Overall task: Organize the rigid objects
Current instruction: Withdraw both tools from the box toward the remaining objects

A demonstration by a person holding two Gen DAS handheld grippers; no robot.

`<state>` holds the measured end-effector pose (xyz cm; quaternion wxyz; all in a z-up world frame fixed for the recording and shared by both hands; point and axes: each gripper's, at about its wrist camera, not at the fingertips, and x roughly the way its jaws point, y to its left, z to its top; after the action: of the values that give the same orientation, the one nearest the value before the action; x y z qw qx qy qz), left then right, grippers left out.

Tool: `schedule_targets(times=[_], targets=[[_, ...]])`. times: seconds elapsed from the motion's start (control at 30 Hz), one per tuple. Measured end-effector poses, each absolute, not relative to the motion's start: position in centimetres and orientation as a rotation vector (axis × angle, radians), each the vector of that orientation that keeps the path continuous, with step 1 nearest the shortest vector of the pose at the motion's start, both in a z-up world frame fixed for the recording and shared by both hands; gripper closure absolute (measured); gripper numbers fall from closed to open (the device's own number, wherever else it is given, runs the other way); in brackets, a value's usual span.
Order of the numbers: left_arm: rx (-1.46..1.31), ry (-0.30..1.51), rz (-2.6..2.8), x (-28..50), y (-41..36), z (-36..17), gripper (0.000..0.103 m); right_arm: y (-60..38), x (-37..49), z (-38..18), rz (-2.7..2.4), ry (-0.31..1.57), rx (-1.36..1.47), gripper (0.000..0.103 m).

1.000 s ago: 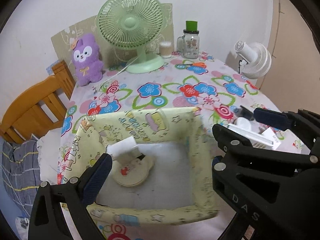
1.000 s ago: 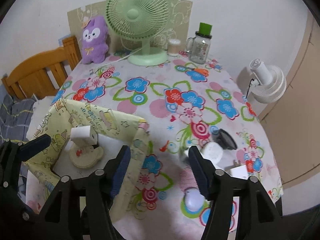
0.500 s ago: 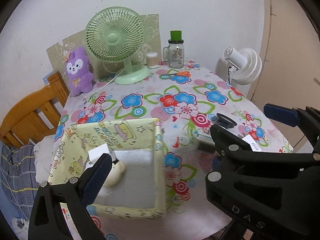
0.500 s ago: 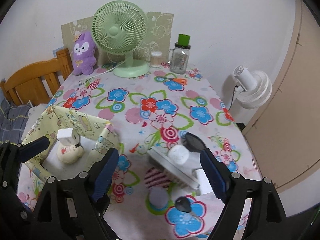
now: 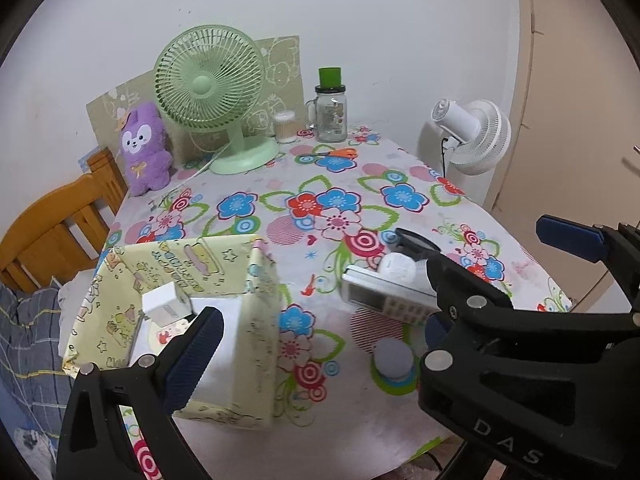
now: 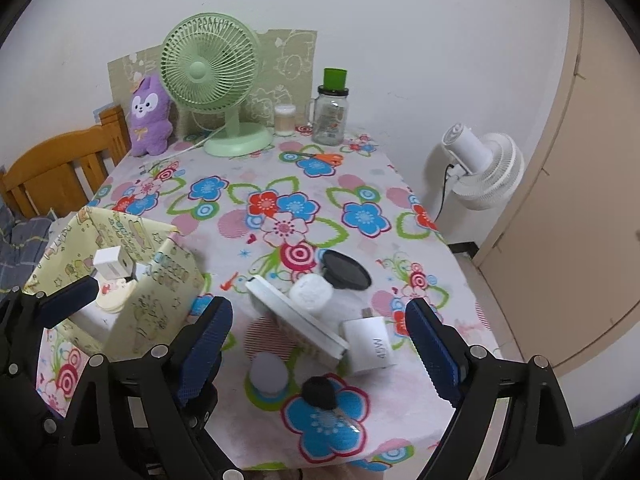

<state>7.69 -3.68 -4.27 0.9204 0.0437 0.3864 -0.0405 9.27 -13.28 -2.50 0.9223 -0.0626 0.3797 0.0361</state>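
Observation:
A yellow patterned box (image 5: 256, 344) (image 6: 164, 300) stands at the table's front left, holding a white cube (image 5: 164, 304) (image 6: 112, 262) and a round cream item (image 6: 116, 296). To its right lie a white remote control (image 5: 384, 300) (image 6: 296, 320), a white bottle (image 6: 312, 294), a black disc (image 6: 346, 270), a white charger (image 6: 370, 344), a white round cap (image 5: 394, 358) (image 6: 269, 372) and a small black piece (image 6: 319, 392). My left gripper (image 5: 384, 304) is open and empty above the table's front. My right gripper (image 6: 320, 344) is open and empty, hovering over the loose items.
A green desk fan (image 6: 216, 80), a purple plush (image 6: 150, 120), a glass jar with a green lid (image 6: 330, 112), a small cotton swab tub (image 6: 285, 119) and orange scissors (image 6: 320, 157) stand at the back. A white fan (image 6: 480, 164) is right of the table; a wooden chair (image 6: 52, 176) is left.
Both grippers have pulled back and risen away from the box. The view has widened, and the loose items at the right now show in full. Both grippers stay open.

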Motion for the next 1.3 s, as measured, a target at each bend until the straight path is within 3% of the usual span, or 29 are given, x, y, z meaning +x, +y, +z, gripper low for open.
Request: schedule_targets(times=[0.77, 1.3], targets=[[0.081, 0.73, -0.095, 7.5, -8.9, -9.1, 0.002, -19.3, 7.5, -6.6, 0.057, 0.638, -0.114, 0.013], [0.052, 0.741, -0.137, 7.1, -8.7, -12.9, 0.003, -20.3, 7.2, -10.7, 0.052, 0.64, -0.071, 0.013]])
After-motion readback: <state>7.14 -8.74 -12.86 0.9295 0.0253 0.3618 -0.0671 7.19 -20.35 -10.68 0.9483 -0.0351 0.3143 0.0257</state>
